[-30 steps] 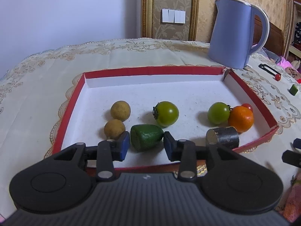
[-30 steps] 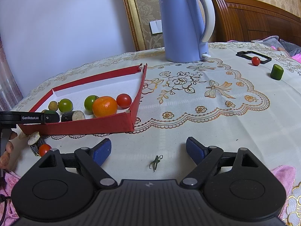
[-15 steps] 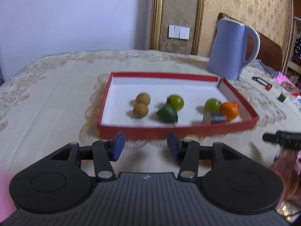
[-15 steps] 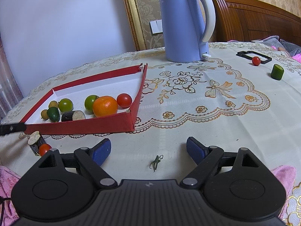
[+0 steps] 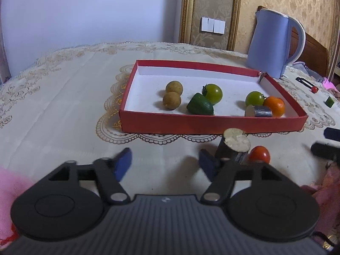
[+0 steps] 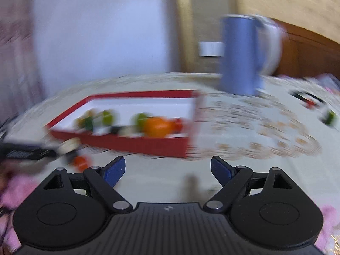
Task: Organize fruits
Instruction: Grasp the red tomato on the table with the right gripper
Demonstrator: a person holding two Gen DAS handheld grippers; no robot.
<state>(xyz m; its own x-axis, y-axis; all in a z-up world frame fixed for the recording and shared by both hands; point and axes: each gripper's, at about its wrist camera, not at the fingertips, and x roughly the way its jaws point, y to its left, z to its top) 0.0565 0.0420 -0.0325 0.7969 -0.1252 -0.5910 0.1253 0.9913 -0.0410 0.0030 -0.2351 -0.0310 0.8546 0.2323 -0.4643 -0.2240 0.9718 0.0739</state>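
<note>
- red tray [image 5: 212, 125] on table [image 5: 63, 106], holding orange [image 5: 274, 105], green tomatoes, two brown fruits, green piece
- left hand-held gripper [image 5: 164, 161] low before tray, wide open, empty; cut dark piece [image 5: 234, 146] and red tomato [image 5: 259, 154] beside right finger
- right hand-held gripper [image 6: 167, 169] wide open, empty; view motion-blurred

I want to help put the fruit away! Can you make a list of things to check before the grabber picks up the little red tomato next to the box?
1. Left gripper open and empty: ok.
2. Red tomato in sight on the tablecloth, outside the red box: ok.
3. Tomato lined up between the fingers: not ok, it sits off to the right.
4. Path clear: not ok, the dark cut piece stands right beside the tomato, close to the right fingertip.
5. Room in the box: ok, bare white floor at the back.
6. Right gripper out of the way: cannot tell, its view is blurred.
</note>
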